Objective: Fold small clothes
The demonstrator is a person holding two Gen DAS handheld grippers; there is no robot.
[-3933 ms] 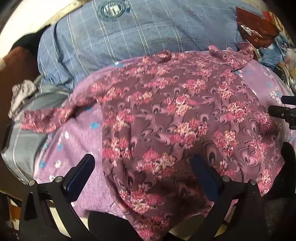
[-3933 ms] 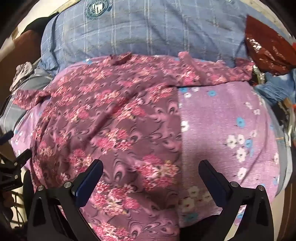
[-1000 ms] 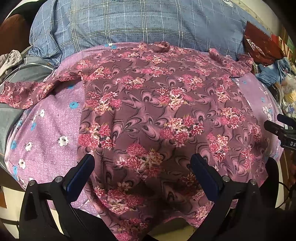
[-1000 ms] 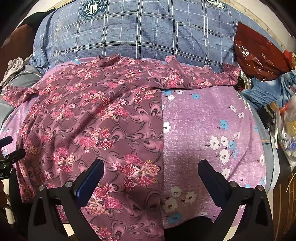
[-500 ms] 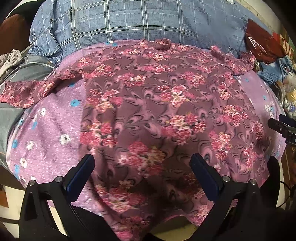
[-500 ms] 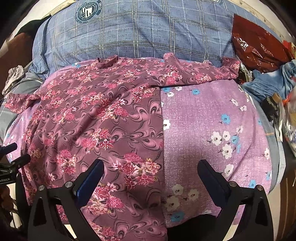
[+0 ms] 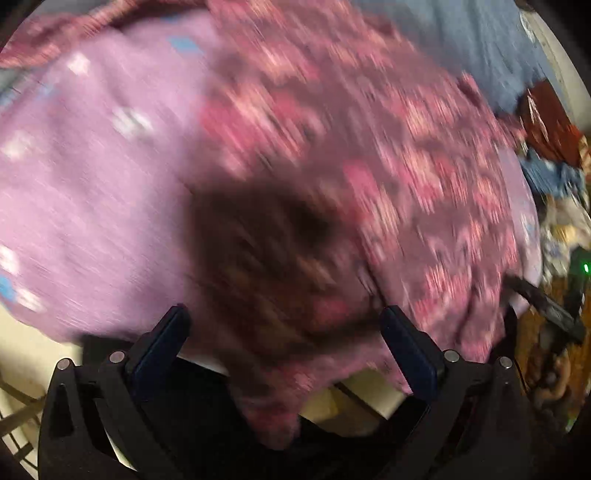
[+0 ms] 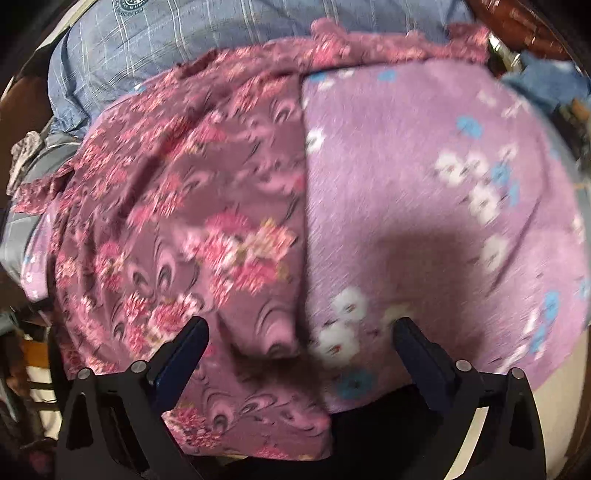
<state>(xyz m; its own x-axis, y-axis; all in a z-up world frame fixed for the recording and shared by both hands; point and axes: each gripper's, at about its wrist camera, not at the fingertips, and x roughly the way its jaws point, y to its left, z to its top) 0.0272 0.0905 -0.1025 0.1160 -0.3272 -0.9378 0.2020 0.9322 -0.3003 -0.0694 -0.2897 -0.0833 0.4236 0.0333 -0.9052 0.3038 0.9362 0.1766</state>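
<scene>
A mauve garment with pink flowers [image 7: 369, 155] [image 8: 192, 221] lies spread flat over a lilac cloth with white and blue flowers [image 7: 92, 206] [image 8: 424, 206]. Both views are blurred by motion. My left gripper [image 7: 284, 332] hangs open low over the garment's near hem, its shadow dark on the fabric. My right gripper [image 8: 299, 343] is open too, straddling the garment's right edge where it meets the lilac cloth near the bottom corner. Nothing sits between either pair of fingers. One sleeve [image 8: 388, 48] stretches along the far right.
A blue checked cloth [image 8: 221, 29] lies beyond the garment. A dark red shiny bag [image 7: 550, 122] and blue clothes [image 7: 554, 173] sit at the right. Grey fabric [image 8: 33, 166] is at the left. The pale table edge [image 7: 22, 343] shows in front.
Both grippers have dropped fast toward the garment's near hem, so the cloth fills the views and blurs. The left view has swung left. Both stay open.
</scene>
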